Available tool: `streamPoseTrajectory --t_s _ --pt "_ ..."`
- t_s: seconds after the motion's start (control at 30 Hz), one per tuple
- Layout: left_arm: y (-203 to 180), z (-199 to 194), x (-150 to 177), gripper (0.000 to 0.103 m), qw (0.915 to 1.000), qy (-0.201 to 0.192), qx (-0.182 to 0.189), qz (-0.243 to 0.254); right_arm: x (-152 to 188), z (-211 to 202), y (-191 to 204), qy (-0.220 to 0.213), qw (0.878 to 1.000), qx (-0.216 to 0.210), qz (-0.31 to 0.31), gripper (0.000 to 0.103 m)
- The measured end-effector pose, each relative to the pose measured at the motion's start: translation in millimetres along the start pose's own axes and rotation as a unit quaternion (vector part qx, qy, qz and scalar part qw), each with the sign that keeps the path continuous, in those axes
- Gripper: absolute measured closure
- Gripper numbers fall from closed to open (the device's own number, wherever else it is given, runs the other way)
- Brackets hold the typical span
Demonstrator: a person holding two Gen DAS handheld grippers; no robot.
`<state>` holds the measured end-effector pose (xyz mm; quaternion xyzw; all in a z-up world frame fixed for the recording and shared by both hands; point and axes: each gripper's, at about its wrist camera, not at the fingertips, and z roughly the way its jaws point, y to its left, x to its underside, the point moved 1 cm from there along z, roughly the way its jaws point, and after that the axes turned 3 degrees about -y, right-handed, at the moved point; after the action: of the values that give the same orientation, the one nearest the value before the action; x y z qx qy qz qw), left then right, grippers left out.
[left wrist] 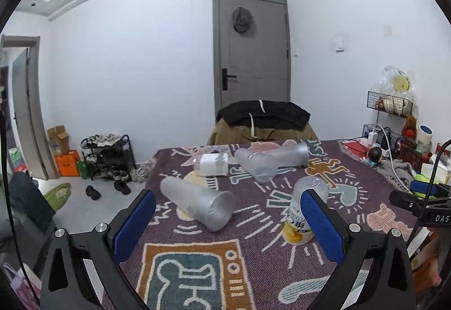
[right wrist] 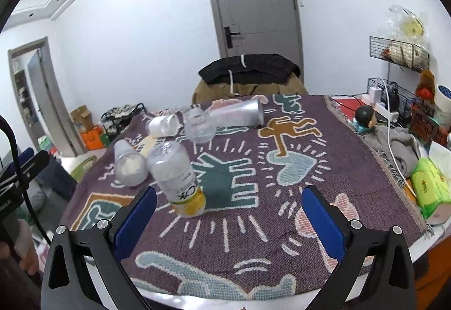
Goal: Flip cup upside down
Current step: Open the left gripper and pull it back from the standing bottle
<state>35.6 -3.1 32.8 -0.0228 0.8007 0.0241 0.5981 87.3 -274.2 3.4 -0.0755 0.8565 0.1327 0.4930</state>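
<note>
Both grippers gape empty. Nearest the left gripper [left wrist: 227,222], a frosted cup [left wrist: 197,201] lies on its side just left of the standing labelled cup [left wrist: 298,214], its long axis running away leftward; the right gripper [right wrist: 229,221] sits farther off.

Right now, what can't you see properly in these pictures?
- Bottle: in the left view, the left gripper's right finger covers part of it; the label is too small to read in either view.
- Far cups: they overlap, so their count is unclear.
- Table: its near edge is cut off behind the right gripper.
</note>
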Motion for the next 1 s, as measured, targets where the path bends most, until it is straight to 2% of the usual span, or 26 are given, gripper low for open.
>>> streamPoseTrajectory --t_s 0.5,0.67,1.0 --pt "28.6 -13.6 39.6 0.0 0.9992 -0.008 -0.029 -0.025 27.6 -4.9 18.0 -0.015 1.0 -0.014 -0.024 0.0" --pt "34.5 -17.4 43.4 0.0 0.9986 -0.014 -0.039 -0.033 37.8 -9.6 18.1 -0.033 0.999 -0.007 -0.036 0.0" --pt "33.9 -13.2 50.7 0.0 0.9988 -0.004 -0.04 -0.027 41.8 -7.0 15.0 -0.025 0.999 -0.019 -0.023 0.0"
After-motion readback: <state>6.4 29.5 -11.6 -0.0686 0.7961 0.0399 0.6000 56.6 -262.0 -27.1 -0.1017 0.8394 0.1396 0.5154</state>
